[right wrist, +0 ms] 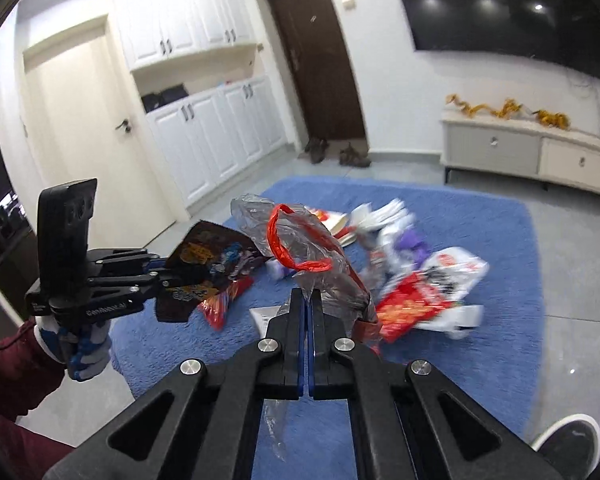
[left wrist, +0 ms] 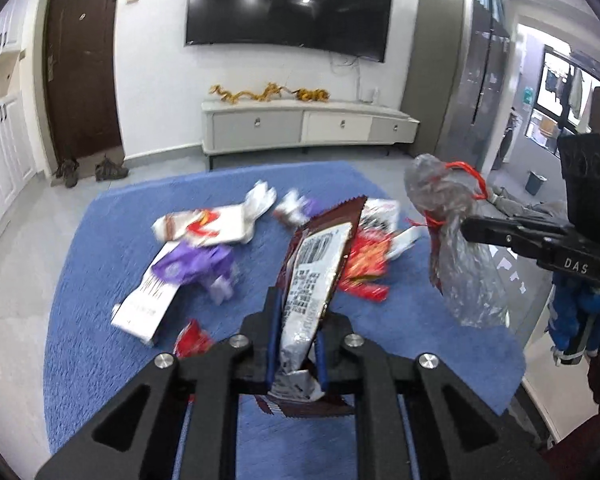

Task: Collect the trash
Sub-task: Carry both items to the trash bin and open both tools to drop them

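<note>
Wrapper [left wrist: 316, 276] between left tool [left wrist: 296, 312] pads

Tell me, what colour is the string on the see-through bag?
Red. The string loops around the clear plastic bag, best seen in the right wrist view.

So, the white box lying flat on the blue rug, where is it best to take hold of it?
Probably grip the white box across its near short end, coming from above and the near side: it lies flat and long, that end is free, and the far end sits under the purple wrapper.
</note>
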{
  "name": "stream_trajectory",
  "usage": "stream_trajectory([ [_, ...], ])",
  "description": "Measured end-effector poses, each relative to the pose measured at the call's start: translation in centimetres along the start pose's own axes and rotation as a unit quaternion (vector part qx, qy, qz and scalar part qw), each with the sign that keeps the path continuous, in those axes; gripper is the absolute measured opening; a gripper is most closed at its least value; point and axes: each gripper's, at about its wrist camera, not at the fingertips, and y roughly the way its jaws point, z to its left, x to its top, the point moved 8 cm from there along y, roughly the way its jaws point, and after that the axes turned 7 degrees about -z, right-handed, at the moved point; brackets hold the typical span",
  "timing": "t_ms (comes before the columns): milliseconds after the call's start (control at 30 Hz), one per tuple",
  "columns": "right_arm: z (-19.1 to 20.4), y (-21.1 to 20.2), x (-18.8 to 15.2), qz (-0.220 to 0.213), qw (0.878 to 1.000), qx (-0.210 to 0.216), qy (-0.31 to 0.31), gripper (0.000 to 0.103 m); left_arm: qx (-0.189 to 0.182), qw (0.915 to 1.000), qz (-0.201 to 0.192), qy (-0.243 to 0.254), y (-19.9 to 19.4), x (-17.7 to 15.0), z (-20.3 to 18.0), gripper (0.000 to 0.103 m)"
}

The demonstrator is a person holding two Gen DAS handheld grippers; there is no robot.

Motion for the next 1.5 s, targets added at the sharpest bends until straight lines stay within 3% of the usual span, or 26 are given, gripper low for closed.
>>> stream_trajectory([
  [267, -8.0, -9.7, -1.4, -0.059, 0.992, -0.097, 0.055, 0.001, -0.090, 0.9946, 0.001, 0.051, 3.3, 3.7, -12.4, 0.014],
  [533, -19.5, -18.8, -7.8, -0.063, 0.960, -0.240, 0.129, 0.001, -0.182, 0.9757, 0.064, 0.104, 11.3, 3.3, -27.5, 0.014],
  [800, -28.3, -20.4, -15.0, -0.039, 0.927, -0.293, 0.230, 0.001, -0.216, 0.9586, 0.143, 0.119, 20.3, 0.9, -37.7, 0.014],
  [1133, -35.5, -19.8, -19.8, -0.009, 0.902, -0.322, 0.289, 0.006, -0.222, 0.9514, 0.188, 0.102, 27.1, -1.1, -43.2, 0.015],
  [1200, -36.3, -19.8, -20.7, -0.003, 0.896, -0.330, 0.298, 0.025, -0.226, 0.9491, 0.198, 0.095, 27.9, -1.4, -43.6, 0.018],
  [1267, -36.8, -20.0, -21.2, -0.001, 0.890, -0.340, 0.304, 0.034, -0.228, 0.9484, 0.202, 0.088, 28.0, -1.5, -43.7, 0.035],
  [1333, -36.8, -20.4, -21.5, -0.003, 0.888, -0.344, 0.307, 0.034, -0.230, 0.9497, 0.196, 0.082, 27.7, -1.4, -43.7, 0.052],
  [1500, -36.2, -21.6, -21.0, -0.005, 0.885, -0.359, 0.295, 0.034, -0.226, 0.9523, 0.186, 0.087, 26.5, -1.0, -43.0, 0.054],
])
